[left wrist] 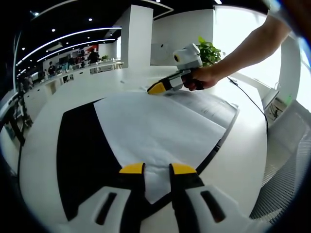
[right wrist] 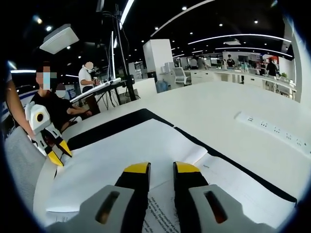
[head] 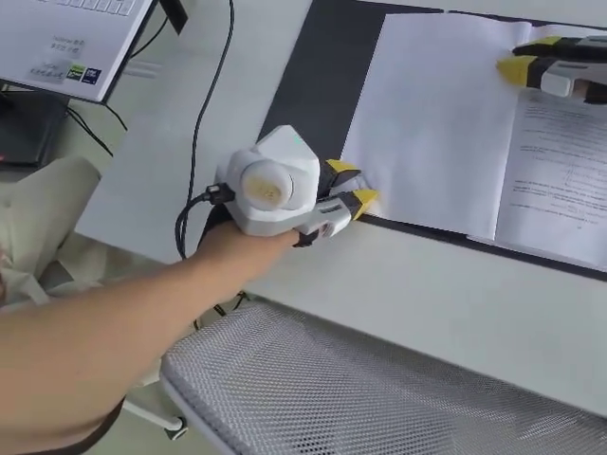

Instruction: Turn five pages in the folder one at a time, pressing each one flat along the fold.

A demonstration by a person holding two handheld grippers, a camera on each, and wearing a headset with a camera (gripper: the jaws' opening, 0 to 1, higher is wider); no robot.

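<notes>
A black folder (head: 318,85) lies open on the white desk. A blank white page (head: 427,123) lies flat on its left half, and a printed page (head: 560,180) lies to the right of the fold. My left gripper (head: 353,185) is at the blank page's near left corner. In the left gripper view (left wrist: 157,169) its jaws stand a narrow gap apart, with that corner of the page (left wrist: 155,126) lying flat between them. My right gripper (head: 524,57) rests low over the pages near the fold at the far side, jaws also slightly apart (right wrist: 160,168) over the printed page (right wrist: 233,184).
A laptop (head: 66,38) sits at the far left with a black cable (head: 204,114) running across the desk. A mesh chair seat (head: 379,389) is below the desk's near edge. A power strip (right wrist: 272,131) lies beyond the folder. People sit in the background.
</notes>
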